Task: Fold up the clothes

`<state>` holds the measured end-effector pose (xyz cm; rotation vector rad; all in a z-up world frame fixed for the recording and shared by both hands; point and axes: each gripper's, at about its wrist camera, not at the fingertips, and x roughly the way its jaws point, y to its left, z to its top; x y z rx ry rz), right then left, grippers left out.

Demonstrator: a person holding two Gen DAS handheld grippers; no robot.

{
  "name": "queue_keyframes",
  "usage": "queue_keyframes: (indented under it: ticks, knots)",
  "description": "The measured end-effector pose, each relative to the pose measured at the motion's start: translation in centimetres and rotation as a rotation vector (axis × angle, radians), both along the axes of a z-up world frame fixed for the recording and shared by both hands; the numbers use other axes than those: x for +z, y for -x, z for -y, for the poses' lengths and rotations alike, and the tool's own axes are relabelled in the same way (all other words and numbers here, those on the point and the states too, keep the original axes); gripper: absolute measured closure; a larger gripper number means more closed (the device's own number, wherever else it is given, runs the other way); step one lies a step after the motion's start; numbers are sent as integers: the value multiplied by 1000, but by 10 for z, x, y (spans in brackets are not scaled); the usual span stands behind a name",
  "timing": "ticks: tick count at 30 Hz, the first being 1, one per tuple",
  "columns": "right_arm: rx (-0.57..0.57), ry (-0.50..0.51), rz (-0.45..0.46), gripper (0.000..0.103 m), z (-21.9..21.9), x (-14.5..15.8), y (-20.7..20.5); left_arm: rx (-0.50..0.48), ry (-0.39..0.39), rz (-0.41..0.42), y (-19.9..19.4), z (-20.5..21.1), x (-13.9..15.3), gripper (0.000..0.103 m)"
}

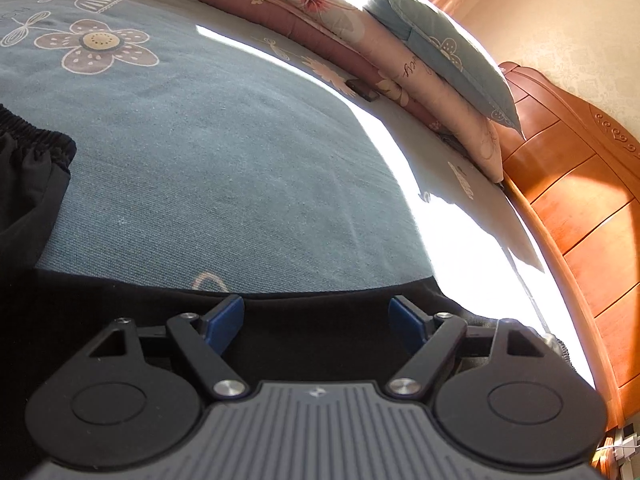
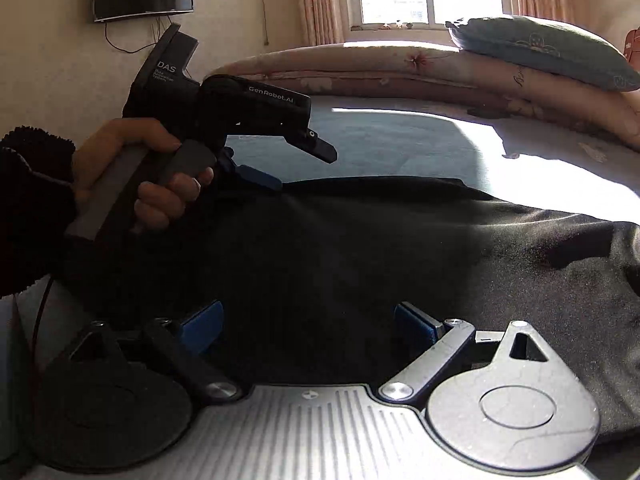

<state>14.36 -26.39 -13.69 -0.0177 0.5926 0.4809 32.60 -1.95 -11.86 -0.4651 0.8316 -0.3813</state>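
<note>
A black garment (image 2: pixel 360 248) lies spread on the bed's blue flowered sheet (image 1: pixel 208 168), filling the right wrist view from 9 to 3 o'clock. The right tongs (image 2: pixel 308 328) stand apart above the cloth, nothing clamped. The left tongs (image 1: pixel 316 320) are also apart, poised over the garment's far edge; its elastic waistband (image 1: pixel 36 140) shows at 9 o'clock. A hand (image 2: pixel 132 168) grips the left handle. Pillows (image 1: pixel 440 48) are stacked at 1 o'clock.
</note>
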Motion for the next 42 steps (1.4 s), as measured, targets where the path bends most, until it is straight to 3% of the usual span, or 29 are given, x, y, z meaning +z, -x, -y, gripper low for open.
queue_keyframes:
  ticks: [6, 10, 14, 20, 23, 26, 31, 35, 38, 39, 42]
  knots:
    - [-20, -86, 1, 4, 12, -2, 4, -53, -1, 3, 21, 1, 30, 23]
    - [-36, -100, 13, 3, 15, 1, 7, -97, 1, -36, 54, -3, 23, 21]
    - [-39, -97, 10, 2, 15, 0, 6, -46, -33, -84, 75, -17, 5, 21]
    - [-32, -99, 2, 0, 15, -2, 4, 71, -19, -84, 104, -44, 13, 20]
    - [-30, -99, 0, 0, 15, -3, 3, 40, 23, -72, 118, -44, 16, 18]
    - [-29, -93, 2, 0, 14, -4, 3, 58, -61, -114, 125, -41, 7, 18]
    - [-19, -77, 1, 0, 12, -4, 2, 85, -110, -125, 135, -39, 11, 18]
    - [-3, -87, -9, 0, 12, -5, -1, 35, -148, -45, 142, -23, 26, 15]
    - [3, -111, -19, 0, 16, -5, -3, 52, -181, -59, 141, -16, 18, 13]
    - [3, -118, -21, 0, 17, -5, -4, 65, -178, -91, 138, -17, 11, 13]
    - [5, -101, -20, 0, 13, -4, -3, 124, -122, -88, 139, -22, 7, 13]
